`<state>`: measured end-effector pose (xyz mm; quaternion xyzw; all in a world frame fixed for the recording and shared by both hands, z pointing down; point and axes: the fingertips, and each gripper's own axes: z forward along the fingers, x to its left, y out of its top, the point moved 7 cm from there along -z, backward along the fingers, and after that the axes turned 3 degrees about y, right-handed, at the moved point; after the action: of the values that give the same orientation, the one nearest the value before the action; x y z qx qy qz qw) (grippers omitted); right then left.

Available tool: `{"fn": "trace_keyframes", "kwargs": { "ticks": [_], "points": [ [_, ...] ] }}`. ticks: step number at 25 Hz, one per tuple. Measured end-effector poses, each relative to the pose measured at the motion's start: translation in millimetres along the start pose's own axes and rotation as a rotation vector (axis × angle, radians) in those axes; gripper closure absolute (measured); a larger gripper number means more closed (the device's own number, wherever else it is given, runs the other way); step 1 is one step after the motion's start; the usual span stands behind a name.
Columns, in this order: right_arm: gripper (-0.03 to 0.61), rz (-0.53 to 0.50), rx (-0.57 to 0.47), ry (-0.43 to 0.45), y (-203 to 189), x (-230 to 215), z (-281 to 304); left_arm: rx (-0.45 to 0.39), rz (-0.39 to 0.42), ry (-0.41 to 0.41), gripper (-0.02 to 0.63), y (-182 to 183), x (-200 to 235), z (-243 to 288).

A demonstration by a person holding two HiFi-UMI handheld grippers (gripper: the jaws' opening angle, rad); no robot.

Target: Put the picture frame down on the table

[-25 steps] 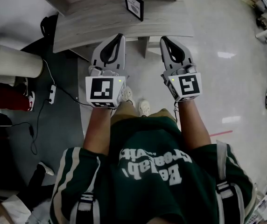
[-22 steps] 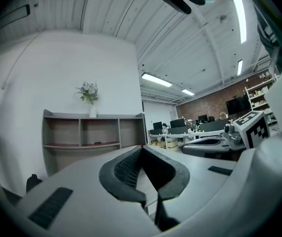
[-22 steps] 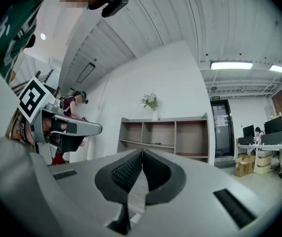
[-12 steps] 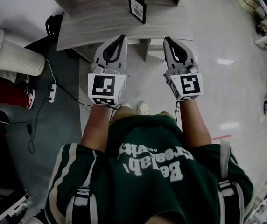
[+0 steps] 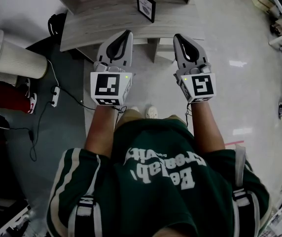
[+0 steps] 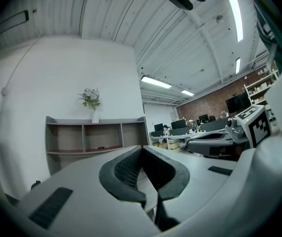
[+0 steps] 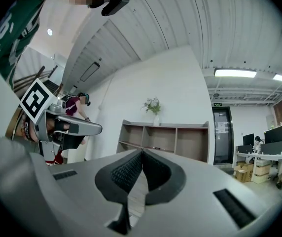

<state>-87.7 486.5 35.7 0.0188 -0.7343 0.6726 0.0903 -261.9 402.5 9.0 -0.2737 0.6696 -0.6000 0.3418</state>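
— Left gripper (image 5: 126,33) and right gripper (image 5: 177,36): what do they hold?
— Nothing. Each has its jaws pressed together at the tips. The two are side by side at the near edge of the one pale grey wooden table (image 5: 106,26).
— How many frames?
— One small black picture frame with a white face (image 5: 146,5). It stands on the table, well beyond both grippers, long axis upward, face towards the person.
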Motion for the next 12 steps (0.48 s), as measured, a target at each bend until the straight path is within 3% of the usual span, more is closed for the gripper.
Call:
{"fn": "trace_keyframes", "kwargs": {
  "ticks": [12],
  "points": [
    [0.543, -0.011, 0.009, 0.0, 3.2, 2.4, -0.8, -0.004, 0.006, -0.002, 0.595, 4.9, 1.3, -1.4]
  ]
}}
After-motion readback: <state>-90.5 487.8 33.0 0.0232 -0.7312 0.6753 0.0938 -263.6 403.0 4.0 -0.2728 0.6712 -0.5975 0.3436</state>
